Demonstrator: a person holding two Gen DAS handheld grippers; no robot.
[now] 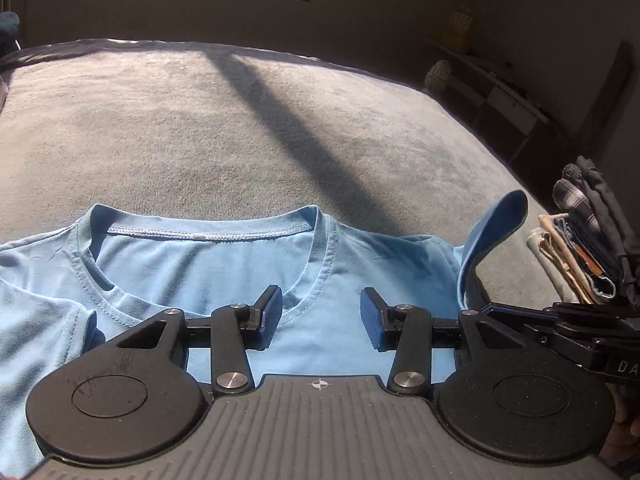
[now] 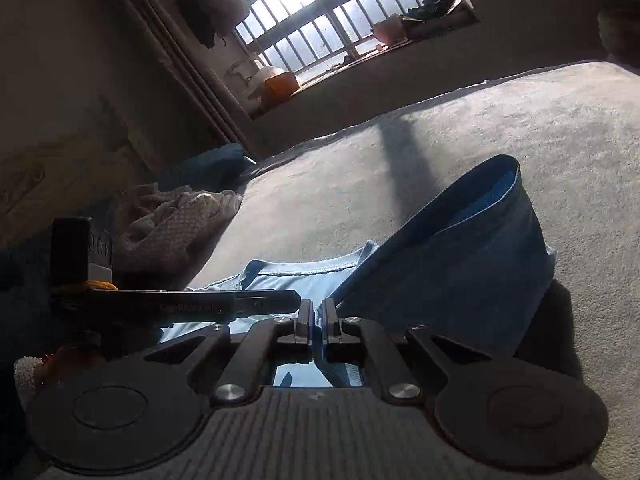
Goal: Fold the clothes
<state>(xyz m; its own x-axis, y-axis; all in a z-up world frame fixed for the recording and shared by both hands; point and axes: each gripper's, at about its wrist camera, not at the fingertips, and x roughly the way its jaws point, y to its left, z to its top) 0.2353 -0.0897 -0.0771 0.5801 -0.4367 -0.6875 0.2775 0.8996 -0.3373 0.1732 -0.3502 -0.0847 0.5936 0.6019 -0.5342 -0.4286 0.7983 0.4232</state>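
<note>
A light blue T-shirt [image 1: 208, 264] lies flat on the grey bed cover [image 1: 200, 128], collar toward the far side. My left gripper [image 1: 321, 316] hovers open just above the chest below the collar, nothing between its blue pads. My right gripper [image 2: 318, 320] is shut on the shirt's right sleeve [image 2: 452, 256], which stands lifted and curled over the shoulder. In the left wrist view that raised sleeve [image 1: 496, 228] shows at the right, with the right gripper's body [image 1: 568, 332] beside it.
A stack of folded clothes [image 1: 580, 252] sits at the bed's right edge. A crumpled knit cloth [image 2: 176, 224] and a dark blue pillow [image 2: 208, 168] lie at the bed's left side. A barred window [image 2: 340, 20] and a wall shelf [image 1: 488, 80] bound the far side.
</note>
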